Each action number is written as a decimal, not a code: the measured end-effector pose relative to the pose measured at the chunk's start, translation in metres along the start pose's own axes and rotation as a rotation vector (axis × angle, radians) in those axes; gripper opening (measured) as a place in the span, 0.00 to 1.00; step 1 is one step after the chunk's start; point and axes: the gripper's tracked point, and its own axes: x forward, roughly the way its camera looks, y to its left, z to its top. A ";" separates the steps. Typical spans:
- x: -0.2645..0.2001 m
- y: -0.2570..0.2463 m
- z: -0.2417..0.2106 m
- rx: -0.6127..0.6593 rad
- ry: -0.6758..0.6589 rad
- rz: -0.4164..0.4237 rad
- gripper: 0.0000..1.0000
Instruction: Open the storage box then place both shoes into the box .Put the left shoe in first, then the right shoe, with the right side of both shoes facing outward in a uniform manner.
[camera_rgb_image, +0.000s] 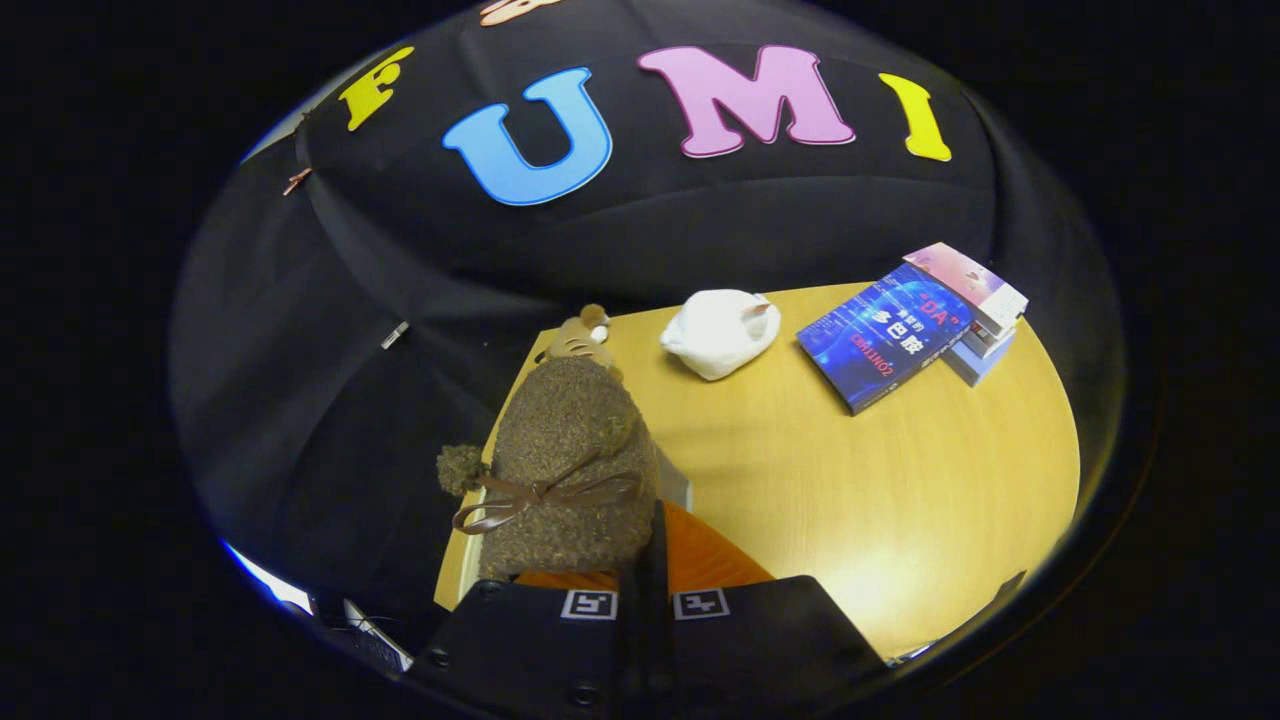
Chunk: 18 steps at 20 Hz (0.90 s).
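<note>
— One shoe (570, 460), brown and fuzzy with a bow of brown lace, hung just ahead of the gripper (645, 560), over the left edge of the desk (880, 480).

— And the gripper itself?

— Drawn nearly together, fingers pinching the shoe's rim. Something orange (705, 555) sat right under it.

— Farther out?

— A small plush toy (583, 335) peeked from behind the shoe, a white bundle (718, 332) lay beyond on the desk, and a blue book (885, 335) leaned against a short stack of books (985, 320) to the right.
</note>
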 end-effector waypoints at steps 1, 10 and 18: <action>0.006 0.013 -0.003 -0.013 0.006 0.002 0.06; 0.068 0.032 -0.070 -0.158 0.125 -0.219 0.06; 0.104 0.000 -0.099 -0.142 0.200 -0.356 0.13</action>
